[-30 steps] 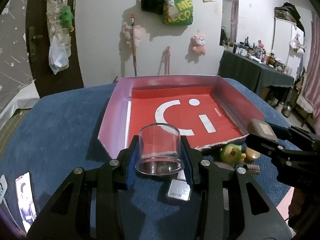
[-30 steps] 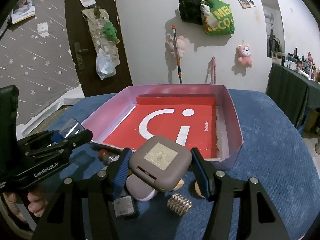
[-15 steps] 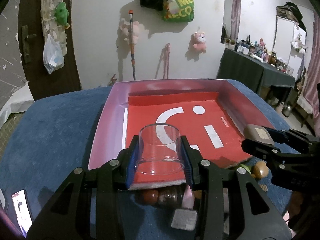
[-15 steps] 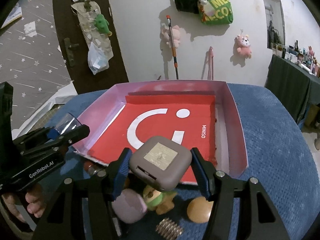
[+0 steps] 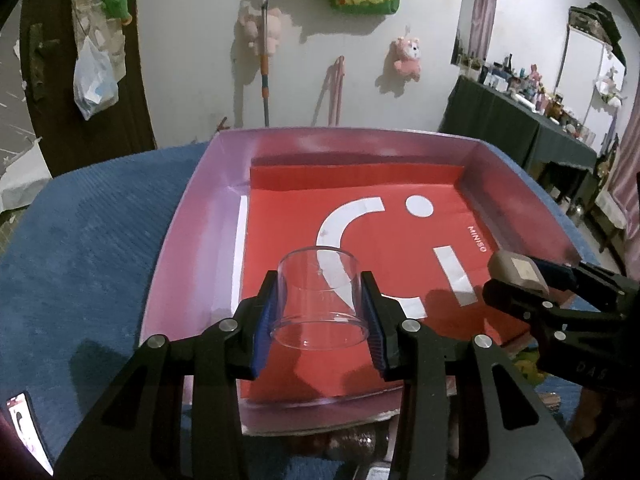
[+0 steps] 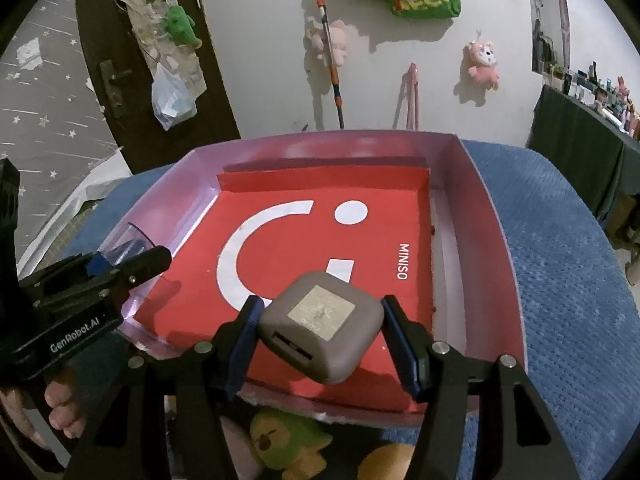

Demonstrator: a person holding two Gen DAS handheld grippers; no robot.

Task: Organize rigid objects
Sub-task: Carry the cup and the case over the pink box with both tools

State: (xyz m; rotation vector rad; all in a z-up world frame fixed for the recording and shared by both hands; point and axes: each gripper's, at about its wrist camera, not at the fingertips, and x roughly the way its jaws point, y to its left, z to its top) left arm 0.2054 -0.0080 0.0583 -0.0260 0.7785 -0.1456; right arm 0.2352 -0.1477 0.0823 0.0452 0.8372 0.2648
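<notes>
Your left gripper (image 5: pixel 320 312) is pinching a clear plastic cup (image 5: pixel 318 300) between its blue pads, and your right gripper (image 6: pixel 320 332) is clamped on a taupe rounded-square case (image 6: pixel 320 330) with a pale label on its top face. Both hang over the near part of the biggest thing before you, the blue-covered table (image 5: pixel 88 248), on which sits a wide shallow box (image 5: pixel 192 240) with pinkish-white walls and a red floor printed with a white smiley mark and the word MINISO. The cup, upright with its open mouth towards the far wall, is held above the box's near left portion; the case, tilted with a slot on its near edge, is held above the near middle of the red floor. In the right wrist view your left gripper shows at the left edge, over the box's left wall, with fingers of your hand (image 6: pixel 60 404) wrapped under its handle. Just in front of the box's near wall, on the table, lie a green and yellow toy figure (image 6: pixel 288 444) and, beside it to the right, a round orange-brown object (image 6: pixel 386 462). A phone (image 5: pixel 28 428) with a lit screen lies at the table's near left corner.
</notes>
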